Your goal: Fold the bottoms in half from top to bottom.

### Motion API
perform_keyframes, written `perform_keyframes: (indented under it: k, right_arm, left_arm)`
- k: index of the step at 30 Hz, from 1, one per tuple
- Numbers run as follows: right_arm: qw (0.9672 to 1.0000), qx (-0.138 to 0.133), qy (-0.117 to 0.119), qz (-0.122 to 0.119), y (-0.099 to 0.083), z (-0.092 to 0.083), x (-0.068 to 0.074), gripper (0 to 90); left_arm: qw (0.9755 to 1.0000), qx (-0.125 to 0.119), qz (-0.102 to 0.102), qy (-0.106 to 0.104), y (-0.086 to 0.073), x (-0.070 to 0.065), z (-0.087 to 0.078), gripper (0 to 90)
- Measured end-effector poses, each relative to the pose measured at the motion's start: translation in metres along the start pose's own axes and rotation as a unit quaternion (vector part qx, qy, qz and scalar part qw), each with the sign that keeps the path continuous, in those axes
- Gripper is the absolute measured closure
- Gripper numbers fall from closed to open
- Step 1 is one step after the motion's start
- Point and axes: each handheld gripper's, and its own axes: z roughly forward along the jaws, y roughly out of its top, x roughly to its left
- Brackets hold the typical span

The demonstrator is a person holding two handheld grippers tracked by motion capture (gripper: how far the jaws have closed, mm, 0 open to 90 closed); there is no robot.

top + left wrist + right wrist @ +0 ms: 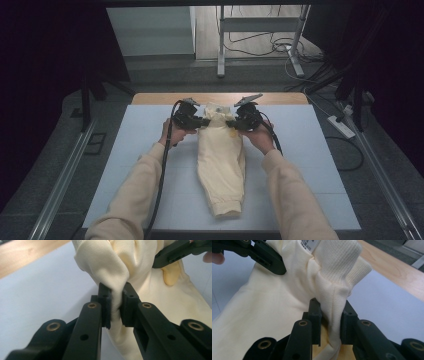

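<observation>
Cream garment (221, 165) lay folded lengthwise, ribbed band at 12 o'clock; label unreadable. Left gripper (115, 306) and right gripper (330, 322) both clamped its fabric.

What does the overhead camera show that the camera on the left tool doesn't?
High view alone: the whole cream garment lying lengthwise on the white mat, both sleeved forearms, and the floor with cables beyond. Left gripper view alone: the left gripper up close, jaws pinching a bunched fold of fabric, and a yellow patch on the cloth. Both: the garment, the mat, and the right gripper gripping opposite.
</observation>
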Motion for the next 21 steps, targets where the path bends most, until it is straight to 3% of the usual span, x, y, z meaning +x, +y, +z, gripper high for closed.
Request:
perform_keyframes:
  k: [5,12,16,21]
  right_arm:
    - [0.9998,-0.02,-0.008,-0.003,0.014,-0.012,-0.003,74.9]
    - [0.9999,-0.011,-0.003,0.003,0.01,-0.008,-0.004,74.9]
    - [0.9999,-0.01,-0.006,0.002,0.011,-0.007,-0.005,75.0]
    - [0.9995,-0.022,-0.02,-0.01,0.023,-0.013,-0.009,75.3]
  left_arm:
    - [0.9999,-0.011,0.007,0.006,0.014,0.0,-0.01,80.1]
    - [1.0,-0.005,-0.005,-0.001,0.009,0.002,-0.005,80.2]
    - [0.9999,-0.009,0.003,0.005,0.011,0.002,-0.006,80.5]
    - [0.9996,-0.021,0.011,0.014,0.028,0.006,-0.016,80.8]
